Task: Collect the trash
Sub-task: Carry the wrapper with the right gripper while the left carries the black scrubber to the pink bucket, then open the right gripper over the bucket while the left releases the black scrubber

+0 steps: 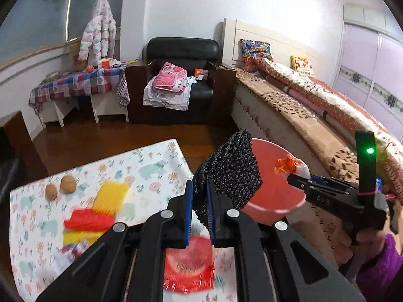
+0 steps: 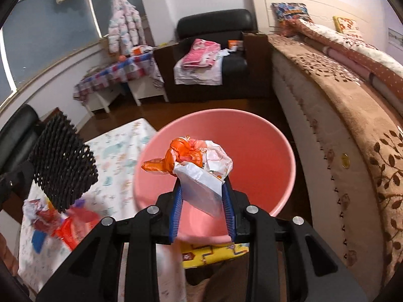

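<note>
- Black foam mesh sleeve (image 1: 228, 173) sits clenched in the left hand-held gripper (image 1: 200, 196), beside the pink basin (image 1: 274, 196); wrappers on the surface (image 1: 32, 201) are blurred; "DAS" reads on the right hand-held gripper (image 1: 293, 175).
- Orange-and-white crumpled wrapper (image 2: 199, 161), print illegible, is gripped by that gripper above the basin.

My left gripper (image 1: 200, 191) points forward and down, its blue pads pinched nearly together on what it carries. My right gripper (image 2: 202, 188) also tilts down, its jaws partway apart and clamped on their load. A purple sleeve (image 1: 377, 264) covers my right wrist.
</note>
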A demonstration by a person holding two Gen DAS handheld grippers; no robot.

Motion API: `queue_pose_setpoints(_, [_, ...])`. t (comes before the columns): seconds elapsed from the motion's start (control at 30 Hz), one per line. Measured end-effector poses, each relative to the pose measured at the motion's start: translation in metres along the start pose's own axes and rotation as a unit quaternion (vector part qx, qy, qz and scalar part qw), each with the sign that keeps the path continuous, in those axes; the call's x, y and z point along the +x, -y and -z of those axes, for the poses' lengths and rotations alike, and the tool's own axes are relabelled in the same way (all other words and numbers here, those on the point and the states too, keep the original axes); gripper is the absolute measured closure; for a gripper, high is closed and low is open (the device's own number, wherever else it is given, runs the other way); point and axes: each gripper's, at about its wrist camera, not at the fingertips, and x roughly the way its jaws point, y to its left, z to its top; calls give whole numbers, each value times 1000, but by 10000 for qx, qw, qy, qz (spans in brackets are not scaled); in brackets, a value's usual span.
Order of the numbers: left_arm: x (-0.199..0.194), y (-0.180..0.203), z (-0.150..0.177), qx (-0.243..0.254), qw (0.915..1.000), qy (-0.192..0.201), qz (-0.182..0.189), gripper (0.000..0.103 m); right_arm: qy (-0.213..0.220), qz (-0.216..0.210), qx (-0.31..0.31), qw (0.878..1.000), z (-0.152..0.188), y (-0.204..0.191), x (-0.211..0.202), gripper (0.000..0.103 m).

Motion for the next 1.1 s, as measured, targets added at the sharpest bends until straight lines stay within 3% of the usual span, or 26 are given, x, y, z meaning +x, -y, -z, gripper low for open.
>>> queue_pose_setpoints(0.47, [97, 48, -19, 264, 9984, -482, -154, 93, -357, 447, 232, 9981, -3, 23, 38, 73])
queue_pose_setpoints(1.1, [130, 55, -11, 224, 9965, -790, -154, 93, -542, 478, 321, 9969, -1, 29, 55, 73])
